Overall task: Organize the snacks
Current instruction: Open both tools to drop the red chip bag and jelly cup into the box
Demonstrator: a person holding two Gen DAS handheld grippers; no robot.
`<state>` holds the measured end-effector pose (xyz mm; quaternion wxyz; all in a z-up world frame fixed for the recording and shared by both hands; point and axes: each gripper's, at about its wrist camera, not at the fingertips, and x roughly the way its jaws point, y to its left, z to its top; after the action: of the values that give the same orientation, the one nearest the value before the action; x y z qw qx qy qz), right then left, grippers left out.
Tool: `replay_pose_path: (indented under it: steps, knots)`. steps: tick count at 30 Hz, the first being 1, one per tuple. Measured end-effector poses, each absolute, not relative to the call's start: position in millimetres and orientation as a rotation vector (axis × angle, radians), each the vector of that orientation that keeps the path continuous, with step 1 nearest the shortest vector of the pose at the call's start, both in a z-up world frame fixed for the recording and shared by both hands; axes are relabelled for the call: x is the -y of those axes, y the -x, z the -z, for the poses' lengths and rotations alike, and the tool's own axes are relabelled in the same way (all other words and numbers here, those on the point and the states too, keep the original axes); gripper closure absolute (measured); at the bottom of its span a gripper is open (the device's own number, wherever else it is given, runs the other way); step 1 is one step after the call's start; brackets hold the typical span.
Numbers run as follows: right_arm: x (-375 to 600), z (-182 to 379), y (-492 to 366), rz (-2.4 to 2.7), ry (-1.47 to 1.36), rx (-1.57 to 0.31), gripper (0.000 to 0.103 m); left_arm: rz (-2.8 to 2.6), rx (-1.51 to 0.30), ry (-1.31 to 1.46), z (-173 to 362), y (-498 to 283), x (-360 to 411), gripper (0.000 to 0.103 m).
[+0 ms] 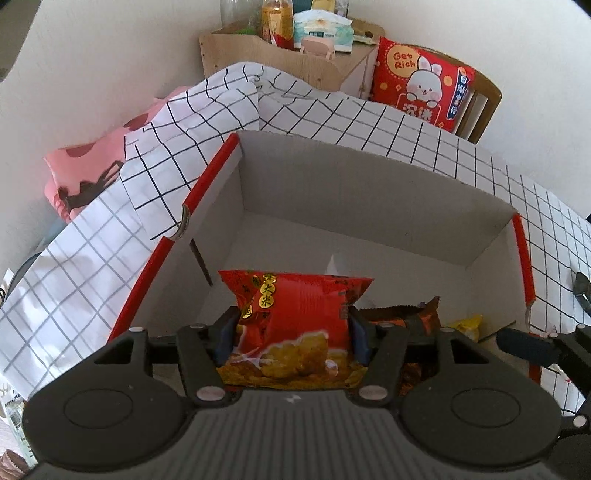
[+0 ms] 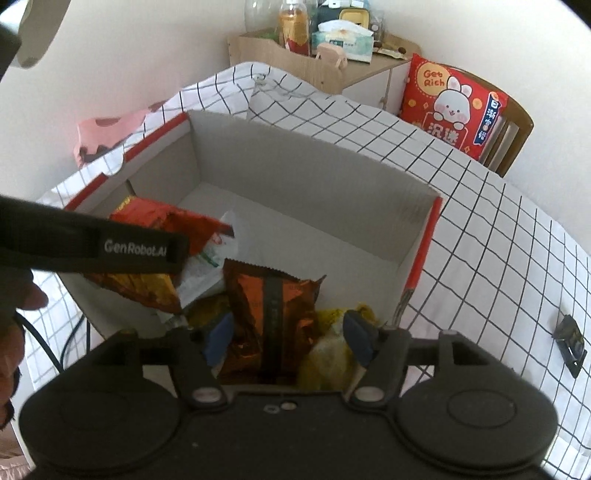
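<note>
Two grippers over the box (image 1: pixel 369 192): left gripper (image 1: pixel 291 332) clamping upright red snack bag (image 1: pixel 295 306) (long axis vertical), right gripper (image 2: pixel 288 336) agape.

I read this as a home, probably a bedroom or living corner. The landmark is the checked cloth (image 1: pixel 369 125), white with black grid lines, draped over a surface. Behind it stands a wooden cabinet (image 1: pixel 280 62) carrying a tissue pack (image 1: pixel 325 31) and drink bottle (image 1: pixel 277 22). To its right, a red rabbit cushion (image 1: pixel 421 83) rests on a wooden chair (image 1: pixel 484 99). Left of the cloth lies pink fabric (image 1: pixel 85 173), possibly bedding.
</note>
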<state>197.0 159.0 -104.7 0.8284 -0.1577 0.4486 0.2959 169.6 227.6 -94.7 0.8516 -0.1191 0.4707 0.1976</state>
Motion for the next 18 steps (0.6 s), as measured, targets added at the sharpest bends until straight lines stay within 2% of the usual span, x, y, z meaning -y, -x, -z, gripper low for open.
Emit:
replay_pose_path:
  steps: [7, 9, 18]
  knots:
    - [-145.1, 90.2, -191.8, -0.624, 0.288, -0.92, 0.028, -0.393, -0.937, 0.279, 81.4, -156.6, -226.0, 0.035]
    - [-140.4, 84.1, -188.3, -0.632, 0.271, -0.898, 0.02, -0.39, -0.925, 0.288, 77.4, -153.0, -225.1, 0.032]
    - [-108.3, 51.8, -171.8, -0.644, 0.187, -0.807, 0.009, -0.352, -0.854, 0.286, 54.6, -135.8, -209.4, 0.029]
